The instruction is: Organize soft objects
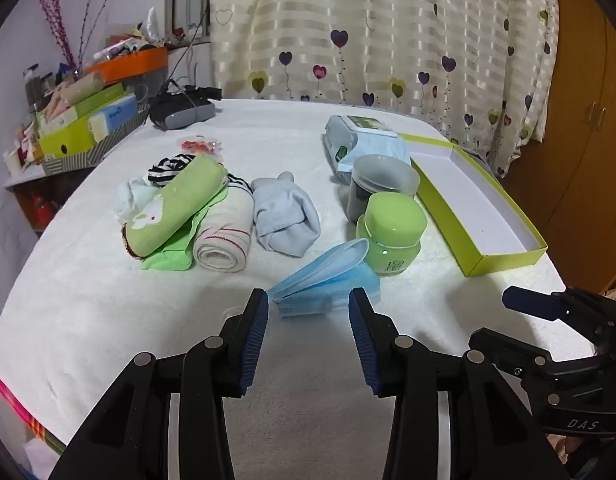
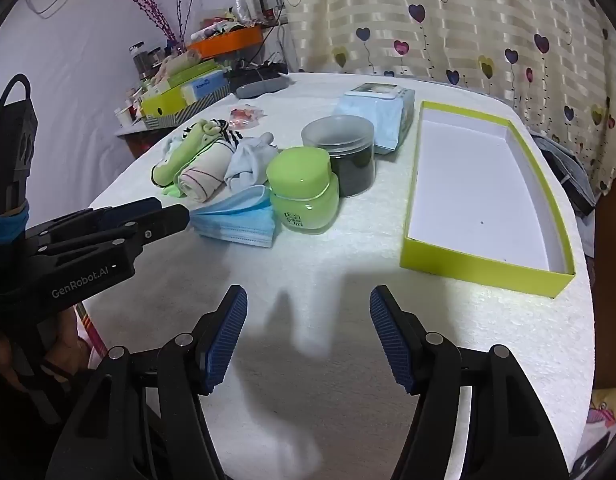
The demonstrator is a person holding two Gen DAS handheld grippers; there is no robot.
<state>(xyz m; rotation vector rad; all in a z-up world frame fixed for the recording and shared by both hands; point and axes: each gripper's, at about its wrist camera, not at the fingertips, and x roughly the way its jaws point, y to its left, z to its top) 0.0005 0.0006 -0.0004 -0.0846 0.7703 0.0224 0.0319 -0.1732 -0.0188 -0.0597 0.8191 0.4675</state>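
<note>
A stack of blue face masks [image 1: 323,280] lies on the white table; it also shows in the right wrist view [image 2: 238,220]. My left gripper [image 1: 308,308] is open, its jaws either side of the stack's near end; it also shows in the right wrist view [image 2: 180,216]. Rolled socks sit behind: a green one [image 1: 174,204], a white red-striped one [image 1: 224,236], a pale blue one [image 1: 286,216]. An open lime-green box [image 2: 483,184] stands at the right, empty. My right gripper [image 2: 308,312] is open and empty above bare table.
A green jar [image 2: 304,190] and a dark clear-lidded jar [image 2: 343,152] stand right of the masks. A wipes pack [image 2: 379,114] lies behind them. Cluttered boxes [image 1: 84,120] and a black device [image 1: 184,108] sit at the far left. A heart-print curtain hangs behind the table.
</note>
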